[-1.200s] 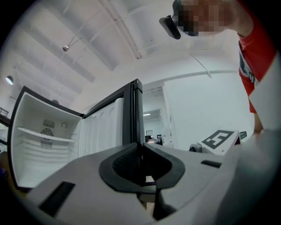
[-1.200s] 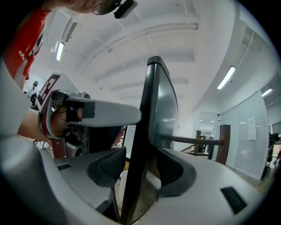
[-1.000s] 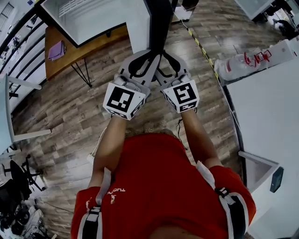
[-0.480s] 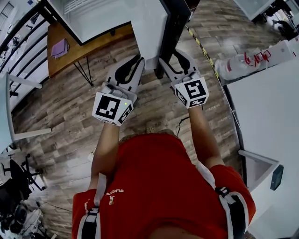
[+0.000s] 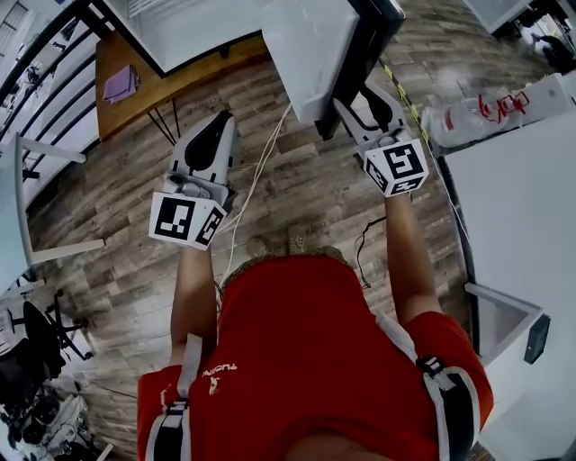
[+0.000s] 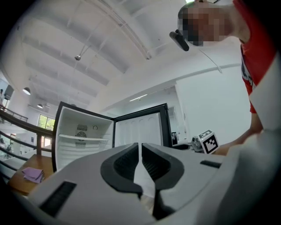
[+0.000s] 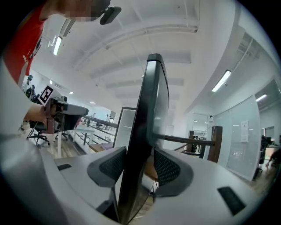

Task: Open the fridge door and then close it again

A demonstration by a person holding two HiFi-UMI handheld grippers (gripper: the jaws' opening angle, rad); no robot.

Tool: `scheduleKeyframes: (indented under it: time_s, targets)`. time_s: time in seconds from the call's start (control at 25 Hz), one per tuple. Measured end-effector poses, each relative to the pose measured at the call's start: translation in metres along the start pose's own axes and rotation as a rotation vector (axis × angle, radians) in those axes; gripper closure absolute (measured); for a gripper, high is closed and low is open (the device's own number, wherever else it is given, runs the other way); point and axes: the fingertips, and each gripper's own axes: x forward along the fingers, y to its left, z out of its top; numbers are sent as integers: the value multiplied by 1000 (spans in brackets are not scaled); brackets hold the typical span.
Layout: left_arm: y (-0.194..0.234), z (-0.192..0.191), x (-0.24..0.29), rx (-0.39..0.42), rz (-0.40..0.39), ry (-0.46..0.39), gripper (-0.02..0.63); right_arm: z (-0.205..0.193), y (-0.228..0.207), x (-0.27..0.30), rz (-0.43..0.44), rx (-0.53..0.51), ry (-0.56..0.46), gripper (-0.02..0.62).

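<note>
The fridge (image 5: 180, 27) stands open at the top of the head view, its white inside (image 6: 81, 140) facing the left gripper view. Its door (image 5: 306, 54), white inside with a black edge (image 7: 147, 132), swings out toward me. My right gripper (image 5: 360, 90) (image 7: 139, 165) is shut on that black edge, one pad on each face. My left gripper (image 5: 225, 115) (image 6: 140, 145) hangs over the floor to the door's left, apart from it. Its jaws have just been closing and hold nothing, with only a thin slit between them.
A wooden desk (image 5: 180, 67) with a purple cloth (image 5: 121, 85) stands left of the fridge. A white cable (image 5: 256, 171) trails over the plank floor between the grippers. A white counter (image 5: 513, 207) fills the right side, with yellow-black floor tape (image 5: 400, 90) beside it.
The left gripper has left the door edge and moved left, its jaws narrower. The door edge and the right gripper have shifted right, so the door's white inner face shows more.
</note>
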Motion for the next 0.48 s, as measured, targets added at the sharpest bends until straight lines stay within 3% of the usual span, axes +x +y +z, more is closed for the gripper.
scheduleKeyframes:
  time_s: [0.48]
  targets:
    - [26,-5,-26,-1,47,11,578,-5,-13,-2,-2,12,4,390]
